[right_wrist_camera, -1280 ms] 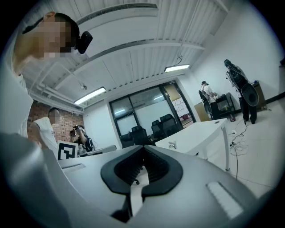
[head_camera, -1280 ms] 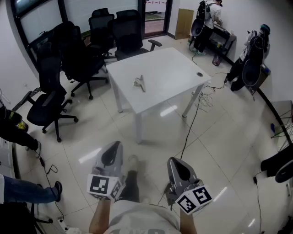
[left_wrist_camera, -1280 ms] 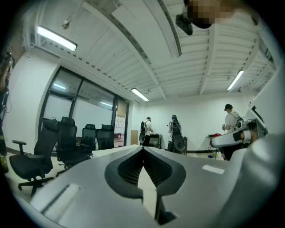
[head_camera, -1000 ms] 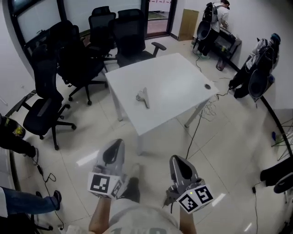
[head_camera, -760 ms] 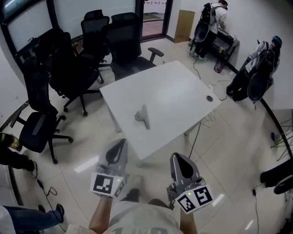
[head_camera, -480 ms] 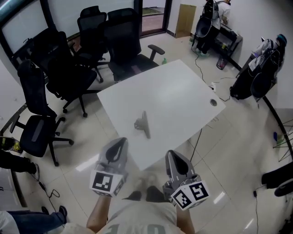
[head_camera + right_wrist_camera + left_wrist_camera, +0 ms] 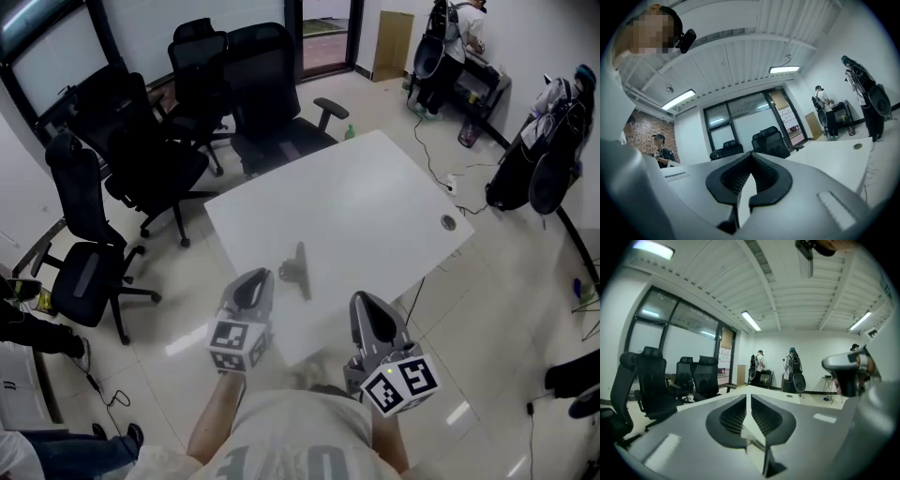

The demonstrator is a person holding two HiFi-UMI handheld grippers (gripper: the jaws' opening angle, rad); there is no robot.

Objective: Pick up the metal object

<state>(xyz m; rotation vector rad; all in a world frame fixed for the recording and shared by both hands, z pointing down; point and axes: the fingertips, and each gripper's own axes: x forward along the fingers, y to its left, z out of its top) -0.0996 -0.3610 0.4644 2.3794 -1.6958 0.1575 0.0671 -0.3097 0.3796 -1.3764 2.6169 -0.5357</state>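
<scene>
The left gripper (image 7: pixel 749 397) has its jaws clenched, tips meeting, with nothing between them. The right gripper (image 7: pixel 751 154) is clenched and empty in the same way. Both seem to be held closed and pointing forward because this is an approach rather than a grasp, and nothing needs to be gripped until the person is within reach.

The metal object (image 7: pixel 298 270) lies just ahead of the left jaw tips and slightly to their right, and ahead and to the left of the right jaw tips. It falls roughly in the lane between the two grippers. It rests flat on the white table (image 7: pixel 366 197), close to the near edge, with bare tabletop stretching away beyond it. Of the two grippers, the left sits nearer the object, so I judge it the likelier one to take it. Its jaws would have to open first.

Further out, past the far side of the table and to the left of both grippers, stand several black office chairs (image 7: pixel 272 89). A person (image 7: pixel 466 42) stands at a bench well off to the right.

Compared with the earlier frames, the table and object have drawn much closer. A broad stretch of floor once lay ahead of the jaws, and the left jaw tips now reach the table's near edge. The left gripper has also come forward past the right. Both pairs of jaws look as closed as they were.
</scene>
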